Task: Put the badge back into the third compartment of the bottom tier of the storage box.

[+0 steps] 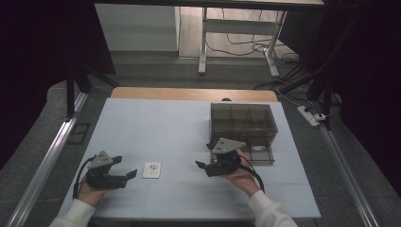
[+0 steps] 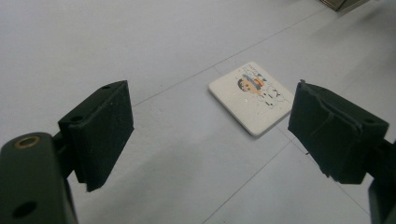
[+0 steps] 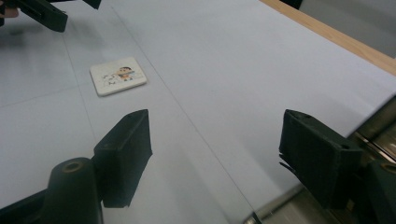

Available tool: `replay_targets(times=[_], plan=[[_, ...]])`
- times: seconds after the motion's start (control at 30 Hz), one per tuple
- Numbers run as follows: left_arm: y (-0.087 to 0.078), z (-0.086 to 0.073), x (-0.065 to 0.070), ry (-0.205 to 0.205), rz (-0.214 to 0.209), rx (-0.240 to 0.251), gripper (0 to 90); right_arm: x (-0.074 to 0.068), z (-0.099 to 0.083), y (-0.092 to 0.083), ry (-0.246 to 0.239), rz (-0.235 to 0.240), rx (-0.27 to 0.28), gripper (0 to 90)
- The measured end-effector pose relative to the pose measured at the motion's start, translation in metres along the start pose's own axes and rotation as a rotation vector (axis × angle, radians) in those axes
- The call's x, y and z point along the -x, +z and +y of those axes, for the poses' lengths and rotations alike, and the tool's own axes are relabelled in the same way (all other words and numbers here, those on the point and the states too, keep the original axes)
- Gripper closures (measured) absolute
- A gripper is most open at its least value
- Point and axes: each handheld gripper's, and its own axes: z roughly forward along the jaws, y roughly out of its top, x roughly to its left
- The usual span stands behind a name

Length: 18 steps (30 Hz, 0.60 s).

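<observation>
The left gripper (image 1: pixel 126 174) is waiting with 2 jaws apart, empty, aimed at the white tile (image 1: pixel 152 170) lying flat near the worktop's (image 1: pixel 156 123) front edge; the right gripper (image 1: pixel 204 156), spread and empty, is hovering beside the drawer box (image 1: pixel 243 124).

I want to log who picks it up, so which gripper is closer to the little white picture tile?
Left. The left gripper sits just beside the white picture tile, jaws open toward it. The right gripper is farther off on the tile's other side, near the clear drawer box.
</observation>
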Motion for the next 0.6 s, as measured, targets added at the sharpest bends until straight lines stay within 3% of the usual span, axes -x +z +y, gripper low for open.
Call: replay_targets(times=[0.6], plan=[[0.0,0.0,0.0,0.001,-0.012,-0.001,12.5,-0.014,0.021,0.037,-0.028,0.088,-0.005,24.6]])
